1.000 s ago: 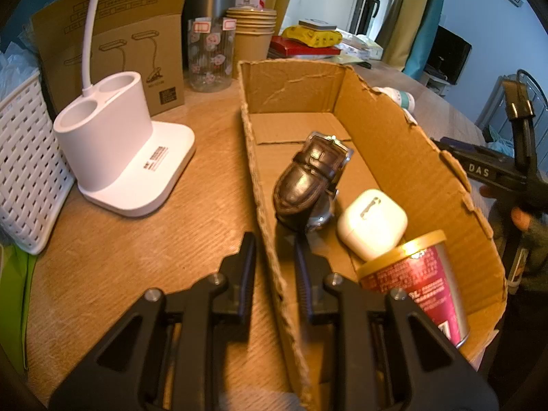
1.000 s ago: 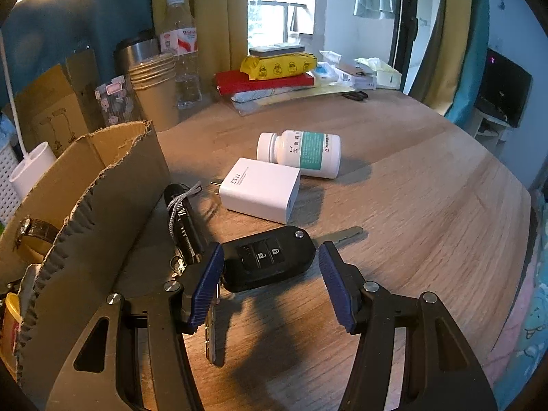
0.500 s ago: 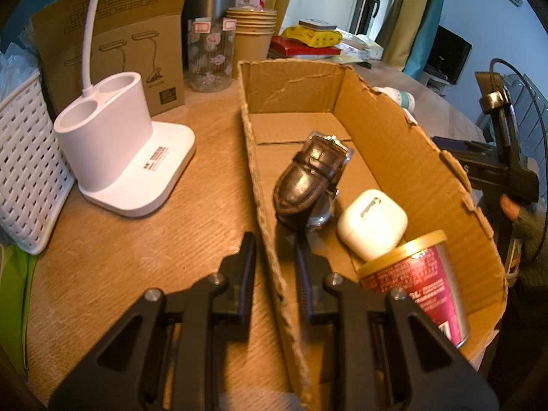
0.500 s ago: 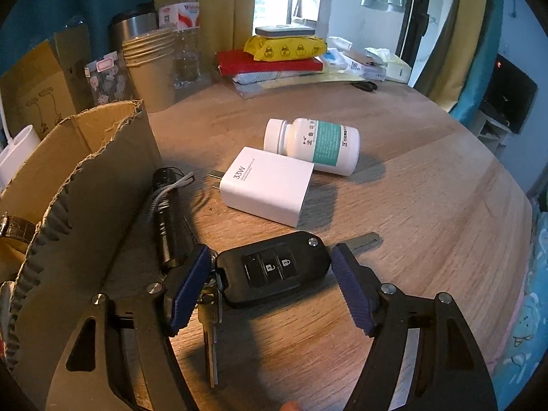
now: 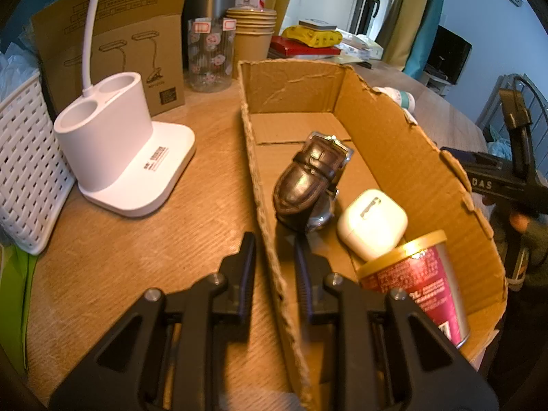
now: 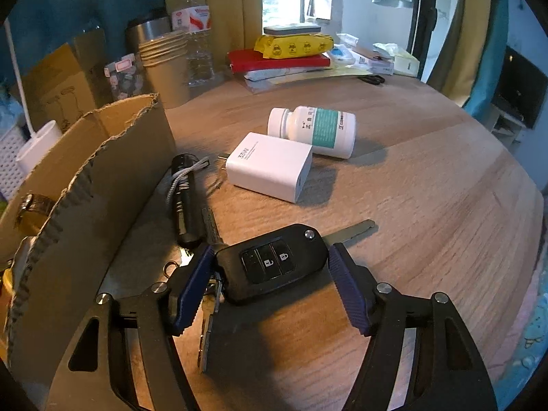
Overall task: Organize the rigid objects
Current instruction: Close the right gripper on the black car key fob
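Note:
My left gripper [image 5: 272,260] is shut on the left wall of the cardboard box [image 5: 263,205], one finger on each side of it. The box holds a brown-strap watch [image 5: 308,174], a white earbud case [image 5: 371,222] and a red can [image 5: 421,281]. My right gripper [image 6: 270,274] is open around a black car key fob [image 6: 270,262] lying on the table, its fingers at both ends of the fob. A black flashlight [image 6: 183,198], a white charger [image 6: 270,166] and a white pill bottle [image 6: 313,130] lie beyond it. The box wall [image 6: 85,188] stands at its left.
A white lamp base [image 5: 116,150] and a white basket [image 5: 24,171] stand left of the box. Paper cups [image 6: 166,65], a water bottle [image 6: 195,34], a jar and stacked books [image 6: 281,58] stand at the back of the table. The right gripper shows beyond the box [image 5: 507,171].
My right gripper has moved forward and down over the key fob, so its fingers now flank both ends of it. My left gripper and the box have not moved.

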The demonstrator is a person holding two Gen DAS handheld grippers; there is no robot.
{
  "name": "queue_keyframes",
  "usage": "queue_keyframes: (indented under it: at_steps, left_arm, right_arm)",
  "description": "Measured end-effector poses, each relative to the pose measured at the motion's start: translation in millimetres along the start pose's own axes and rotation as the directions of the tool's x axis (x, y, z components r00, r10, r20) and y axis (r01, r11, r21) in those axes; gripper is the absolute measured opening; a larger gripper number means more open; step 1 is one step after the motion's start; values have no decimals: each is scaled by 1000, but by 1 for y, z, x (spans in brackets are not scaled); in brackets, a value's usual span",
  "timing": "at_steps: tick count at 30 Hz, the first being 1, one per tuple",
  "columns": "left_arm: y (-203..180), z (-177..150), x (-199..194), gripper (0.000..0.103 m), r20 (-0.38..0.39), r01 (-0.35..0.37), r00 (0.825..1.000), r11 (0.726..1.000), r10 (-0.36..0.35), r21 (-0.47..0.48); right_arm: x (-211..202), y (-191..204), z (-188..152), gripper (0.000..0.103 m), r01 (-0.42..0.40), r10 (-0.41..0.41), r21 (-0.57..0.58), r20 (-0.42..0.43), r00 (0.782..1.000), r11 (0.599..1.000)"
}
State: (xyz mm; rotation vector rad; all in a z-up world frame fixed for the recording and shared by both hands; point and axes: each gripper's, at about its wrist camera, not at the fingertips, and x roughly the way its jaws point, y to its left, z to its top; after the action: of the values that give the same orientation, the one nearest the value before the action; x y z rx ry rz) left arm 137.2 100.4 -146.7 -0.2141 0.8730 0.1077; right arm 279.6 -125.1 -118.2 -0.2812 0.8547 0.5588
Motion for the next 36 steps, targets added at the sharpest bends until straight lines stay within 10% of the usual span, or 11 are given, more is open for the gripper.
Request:
queue_keyframes:
  at_steps: [19, 22, 26, 36]
  left_arm:
    - [0, 0, 0, 25, 0, 0, 1000, 1000, 0, 0]
    - [0, 0, 0, 25, 0, 0, 1000, 1000, 0, 0]
    - [1, 0, -1, 25, 1, 0, 1000, 1000, 0, 0]
    - [1, 0, -1, 25, 0, 0, 1000, 1000, 0, 0]
  right_arm:
    - [-44, -6, 7, 71, 0, -4, 31, 121, 993, 1000]
    - [-55, -2, 9, 44, -11, 7, 24, 149, 989, 1000]
    - [-77, -4, 14, 43, -1, -8, 43, 212, 977, 999]
    - [-32, -15, 6, 48, 65, -72, 78, 86, 994, 995]
